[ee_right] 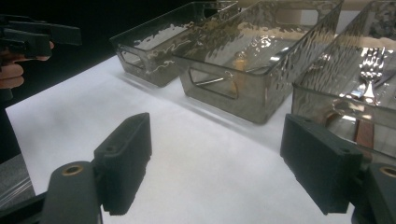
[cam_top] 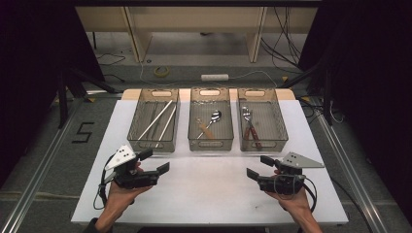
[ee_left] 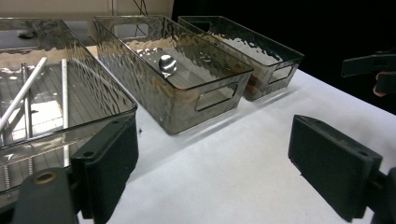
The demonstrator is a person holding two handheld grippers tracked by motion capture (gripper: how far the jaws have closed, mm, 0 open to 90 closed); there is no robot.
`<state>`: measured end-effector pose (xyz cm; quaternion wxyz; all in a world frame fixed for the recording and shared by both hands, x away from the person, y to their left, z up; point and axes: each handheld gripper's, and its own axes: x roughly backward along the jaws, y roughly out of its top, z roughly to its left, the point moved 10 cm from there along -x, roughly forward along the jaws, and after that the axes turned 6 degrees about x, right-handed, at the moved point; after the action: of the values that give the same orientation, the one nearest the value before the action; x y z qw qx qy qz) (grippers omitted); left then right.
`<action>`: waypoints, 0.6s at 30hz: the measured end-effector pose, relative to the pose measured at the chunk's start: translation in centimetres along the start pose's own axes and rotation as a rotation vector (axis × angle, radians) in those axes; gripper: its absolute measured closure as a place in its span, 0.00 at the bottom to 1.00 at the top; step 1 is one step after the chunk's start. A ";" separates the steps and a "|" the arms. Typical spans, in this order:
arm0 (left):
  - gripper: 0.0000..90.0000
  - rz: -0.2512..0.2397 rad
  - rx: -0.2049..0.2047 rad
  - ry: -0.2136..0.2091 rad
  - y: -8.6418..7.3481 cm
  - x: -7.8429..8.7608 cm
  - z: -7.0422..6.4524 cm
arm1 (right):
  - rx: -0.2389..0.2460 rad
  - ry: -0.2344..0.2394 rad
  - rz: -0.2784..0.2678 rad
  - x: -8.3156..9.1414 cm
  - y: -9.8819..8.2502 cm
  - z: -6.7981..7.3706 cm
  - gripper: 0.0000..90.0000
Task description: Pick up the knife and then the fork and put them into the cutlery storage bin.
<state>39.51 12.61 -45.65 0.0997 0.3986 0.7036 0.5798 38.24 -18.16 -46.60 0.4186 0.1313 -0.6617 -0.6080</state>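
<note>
Left gripper (cam_top: 154, 161) lower left, jaws apart, empty. Right gripper (cam_top: 259, 166) lower right, jaws apart, empty. Both above white table (cam_top: 209, 189). Frame centre, three clear bins: chopsticks (cam_top: 156, 120) left, spoon (cam_top: 212, 120) middle, fork (cam_top: 248, 117) right.

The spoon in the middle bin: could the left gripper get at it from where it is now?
Probably yes: the left gripper is open, the middle bin has no lid, and only bare table lies between it and the spoon.

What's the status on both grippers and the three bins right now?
Left gripper open, empty. Right gripper open, empty. Chopsticks, spoon, fork each in own bin. White tabletop between grippers bare.
</note>
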 end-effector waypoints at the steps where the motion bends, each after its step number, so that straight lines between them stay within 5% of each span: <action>1: 0.17 -0.001 0.002 -0.002 0.0 0.0 0.0 | -0.001 -0.002 0.000 0.1 -0.2 0.0 0.29; 18: 0.17 0.018 0.000 -0.020 -0.4 0.0 -0.5 | -0.008 -0.026 0.000 0.7 -1.1 -0.3 0.28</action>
<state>39.03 12.28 -45.88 0.1012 0.4107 0.6990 0.5767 37.62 -19.07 -47.35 0.4104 0.1216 -0.6648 -0.6122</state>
